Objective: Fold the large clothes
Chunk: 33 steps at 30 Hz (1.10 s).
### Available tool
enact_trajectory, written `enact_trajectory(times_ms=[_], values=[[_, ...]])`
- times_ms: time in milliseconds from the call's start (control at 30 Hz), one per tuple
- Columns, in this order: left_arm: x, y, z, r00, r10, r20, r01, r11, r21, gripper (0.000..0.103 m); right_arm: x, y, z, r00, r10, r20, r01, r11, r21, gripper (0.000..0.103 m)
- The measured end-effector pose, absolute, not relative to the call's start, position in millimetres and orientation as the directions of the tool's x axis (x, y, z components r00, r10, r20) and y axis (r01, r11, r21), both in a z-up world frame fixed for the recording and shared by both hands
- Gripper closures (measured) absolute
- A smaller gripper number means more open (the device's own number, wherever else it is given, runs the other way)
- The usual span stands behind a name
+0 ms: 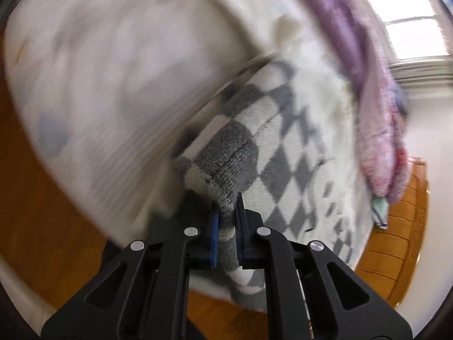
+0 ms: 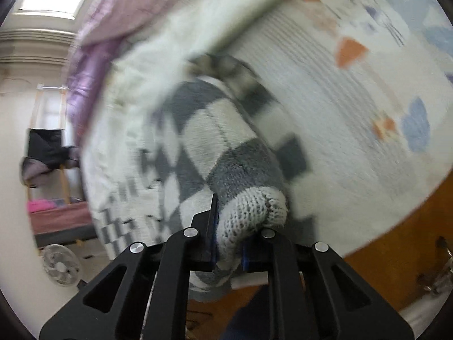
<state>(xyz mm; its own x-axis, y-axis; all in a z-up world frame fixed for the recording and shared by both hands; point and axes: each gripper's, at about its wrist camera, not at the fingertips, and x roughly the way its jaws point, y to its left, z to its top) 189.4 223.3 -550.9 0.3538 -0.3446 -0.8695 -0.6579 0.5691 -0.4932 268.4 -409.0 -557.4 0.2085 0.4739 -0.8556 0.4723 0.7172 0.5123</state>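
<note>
You hold the checkered sweater off the bed, one knit edge pinched in each tool. The left gripper has its jaws closed narrow on a grey-and-white hem; the right gripper clamps a bunched knit cuff. Judged from the blur and the hanging cloth, no fold is yet laid: spreading and every fold remain.

Motion blur smears the patterned bedsheet and the purple blanket; the checkered sweater's far end is perhaps folded under, unreadable.
</note>
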Motion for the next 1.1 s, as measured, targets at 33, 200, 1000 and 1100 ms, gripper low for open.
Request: enact_trajectory(times_ms=[33,200,1000,1100], values=[[184.8,223.1,-560.6,0.336,-0.339,-0.879,-0.670,0.570,-0.476,0.094,261.8,-412.7,-579.4,0.177,0.461,-0.870,0.501,0.719,0.482,0.092],[183.1,228.2,-610.2,0.282,-0.342,-0.896,-0.716,0.546,-0.434,0.089,255.5,-411.2,-637.4,0.151,0.461,-0.875,0.533,0.707,0.465,0.087],[175.8,255.4,-604.5,0.335,-0.372,-0.866,-0.709,0.506,-0.492,0.026,417.9,-120.9,-553.8,0.208,0.282,-0.937,-0.162,0.954,0.251,0.103],[175.3,250.1,-613.9,0.327,-0.395,-0.859,-0.706,0.502,-0.500,0.026,436.7,-112.1,-599.0,0.111,0.219,-0.969,-0.121,0.971,0.206,0.103]])
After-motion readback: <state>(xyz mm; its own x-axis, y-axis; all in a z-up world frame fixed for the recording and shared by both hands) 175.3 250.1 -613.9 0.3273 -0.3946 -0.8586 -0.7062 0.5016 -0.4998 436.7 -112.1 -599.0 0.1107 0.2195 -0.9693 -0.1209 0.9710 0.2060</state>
